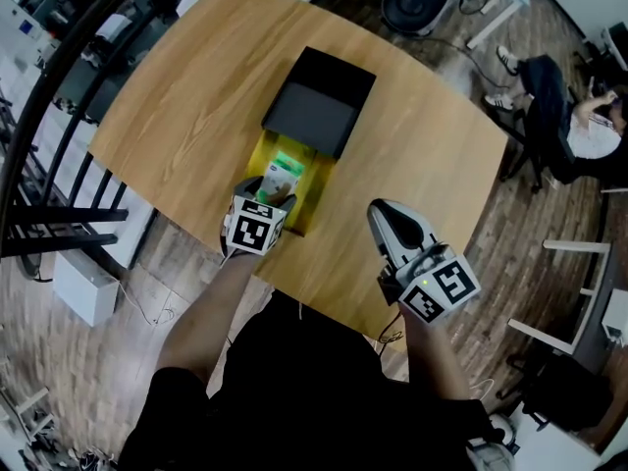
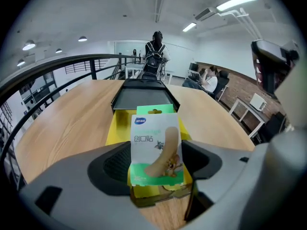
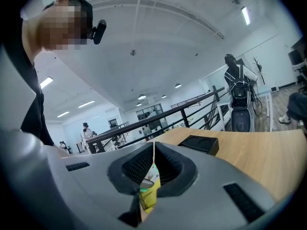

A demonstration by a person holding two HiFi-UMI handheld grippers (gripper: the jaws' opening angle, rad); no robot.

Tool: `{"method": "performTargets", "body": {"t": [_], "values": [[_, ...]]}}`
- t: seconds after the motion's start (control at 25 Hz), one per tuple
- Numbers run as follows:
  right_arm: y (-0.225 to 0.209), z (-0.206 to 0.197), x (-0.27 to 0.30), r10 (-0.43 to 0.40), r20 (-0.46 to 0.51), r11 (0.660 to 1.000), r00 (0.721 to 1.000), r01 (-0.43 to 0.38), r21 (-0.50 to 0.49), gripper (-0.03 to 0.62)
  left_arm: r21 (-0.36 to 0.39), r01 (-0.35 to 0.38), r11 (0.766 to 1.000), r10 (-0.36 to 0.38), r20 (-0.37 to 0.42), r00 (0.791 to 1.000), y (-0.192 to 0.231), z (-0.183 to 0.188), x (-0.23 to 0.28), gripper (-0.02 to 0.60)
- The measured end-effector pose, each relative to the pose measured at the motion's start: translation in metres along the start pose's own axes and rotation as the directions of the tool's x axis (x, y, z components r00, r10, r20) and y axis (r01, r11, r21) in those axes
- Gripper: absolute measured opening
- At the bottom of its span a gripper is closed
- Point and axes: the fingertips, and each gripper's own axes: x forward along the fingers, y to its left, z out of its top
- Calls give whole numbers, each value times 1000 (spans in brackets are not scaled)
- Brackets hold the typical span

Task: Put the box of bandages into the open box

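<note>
The left gripper (image 1: 267,196) was clamped on the box of bandages (image 2: 156,138), a jaw pressed against each side. The box of bandages stood upright, its printed face turned back toward the gripper. It hung over the near end of the open box (image 1: 318,183), which was yellow inside. Whether its lower edge touched the yellow floor could not be told.

The open box lay on the table (image 1: 196,96) close to the near edge, its long side running away from the person. Its black lid (image 1: 319,101) lay open at the far end, toward the middle of the table.

The right gripper (image 1: 385,219) hovered over the near edge, to the right of the open box and apart from it. Its jaws were pressed together with nothing between them.
</note>
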Motion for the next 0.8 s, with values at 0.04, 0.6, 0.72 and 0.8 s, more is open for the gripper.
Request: {"method": "performTargets", "body": {"t": [0.04, 0.6, 0.72, 0.8], "values": [[0, -2, -2, -4, -2, 1000, 1000, 4, 2, 38, 9, -3, 1000, 3, -9, 1000, -1, -1, 2, 336], [2, -2, -29, -8, 11, 1000, 1000, 8, -12, 38, 64, -69, 996, 67, 36, 997, 5, 16, -1, 328], [8, 2, -34, 8, 25, 1000, 1000, -7, -24, 38, 48, -84, 995, 80, 83, 993, 4, 23, -21, 304], [13, 8, -38, 23, 38, 999, 999, -21, -36, 38, 38, -89, 995, 84, 106, 991, 1, 27, -36, 293]]}}
